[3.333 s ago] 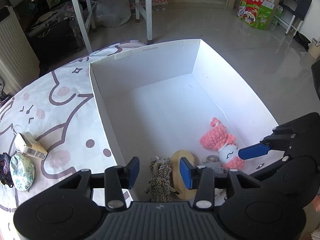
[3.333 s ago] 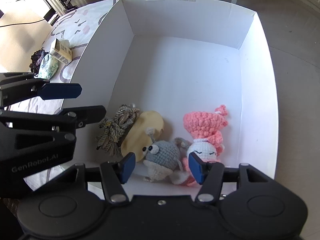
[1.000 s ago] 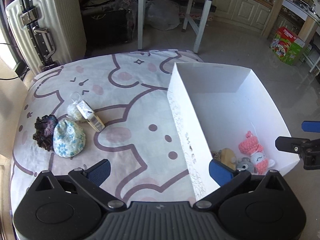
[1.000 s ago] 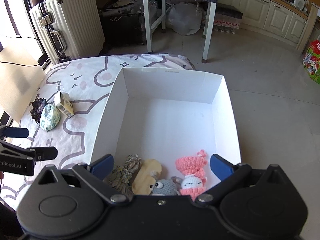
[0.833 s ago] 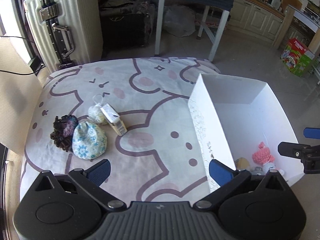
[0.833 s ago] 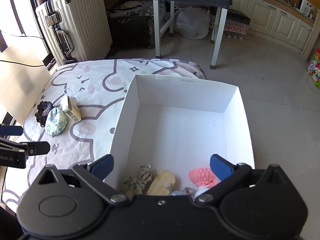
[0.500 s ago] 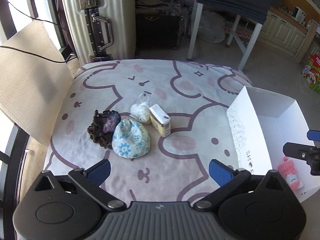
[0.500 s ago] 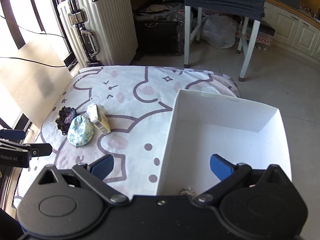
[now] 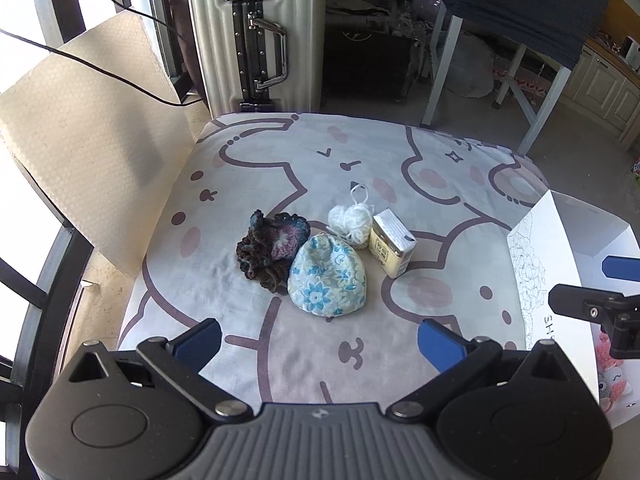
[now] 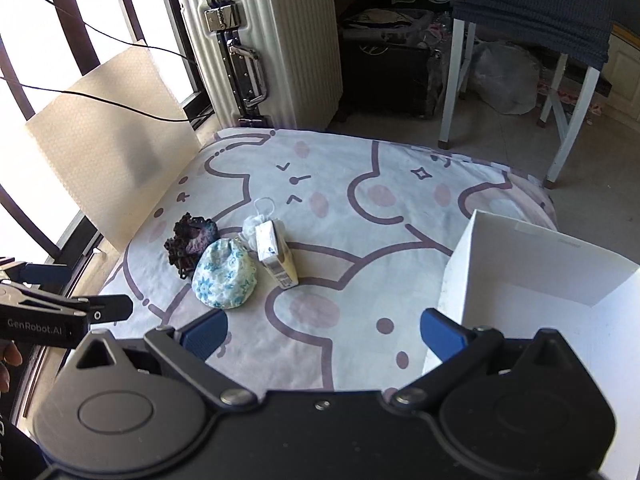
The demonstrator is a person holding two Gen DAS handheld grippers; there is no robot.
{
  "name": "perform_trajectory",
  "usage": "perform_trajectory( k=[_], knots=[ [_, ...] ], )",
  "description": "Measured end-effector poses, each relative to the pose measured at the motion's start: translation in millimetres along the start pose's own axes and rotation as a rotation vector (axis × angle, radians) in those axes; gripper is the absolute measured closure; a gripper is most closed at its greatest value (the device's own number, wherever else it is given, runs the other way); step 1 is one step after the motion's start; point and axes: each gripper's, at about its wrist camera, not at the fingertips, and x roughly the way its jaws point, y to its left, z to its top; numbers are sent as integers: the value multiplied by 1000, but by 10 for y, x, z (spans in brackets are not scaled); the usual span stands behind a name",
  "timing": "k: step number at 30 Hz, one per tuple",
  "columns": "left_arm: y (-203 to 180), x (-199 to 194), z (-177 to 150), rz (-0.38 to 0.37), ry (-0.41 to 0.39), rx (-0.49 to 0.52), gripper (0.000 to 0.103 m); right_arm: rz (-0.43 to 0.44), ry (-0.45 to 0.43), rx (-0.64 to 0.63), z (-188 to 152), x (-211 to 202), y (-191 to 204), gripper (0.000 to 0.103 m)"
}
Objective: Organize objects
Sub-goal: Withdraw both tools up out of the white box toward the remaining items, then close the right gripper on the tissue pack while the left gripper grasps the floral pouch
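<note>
Since four loose items lie clustered on cartoon-print sheet (image 9: 400, 152) straight ahead of left gripper (image 9: 318, 340), that gripper judged nearer; jaws wide apart, empty.
- Blue-floral fabric pouch (image 9: 327, 276): closest, dead ahead.
- Dark purple crocheted scrunchie (image 9: 270, 248): ahead-left, touching pouch.
- White yarn bundle (image 9: 350, 220): beyond pouch.
- Small cream carton (image 9: 392, 246): ahead-right, long axis running away and leftward; print unreadable.
- White cardboard box (image 9: 532, 264): right; wall lettering "SH" partly visible.
- Right gripper (image 10: 324, 334): spread wide, empty; cluster ahead-left. "GenRobot.AI" legible on left gripper body.
</note>
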Motion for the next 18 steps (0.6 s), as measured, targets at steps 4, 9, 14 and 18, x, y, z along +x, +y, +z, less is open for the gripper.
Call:
perform_trajectory(
  k=[4, 9, 14, 18],
  knots=[
    [71, 50, 8, 6, -6, -8, 0, 4, 4, -5, 13, 96, 45, 0],
    [118, 149, 44, 17, -22, -10, 0, -6, 4, -6, 18, 211, 29, 0],
    [98, 382, 94, 25, -24, -30, 0, 8, -75, 12, 84, 303, -7, 0],
    [85, 582, 112, 11, -19, -45, 0, 13, -105, 36, 170, 467, -3, 0]
  ],
)
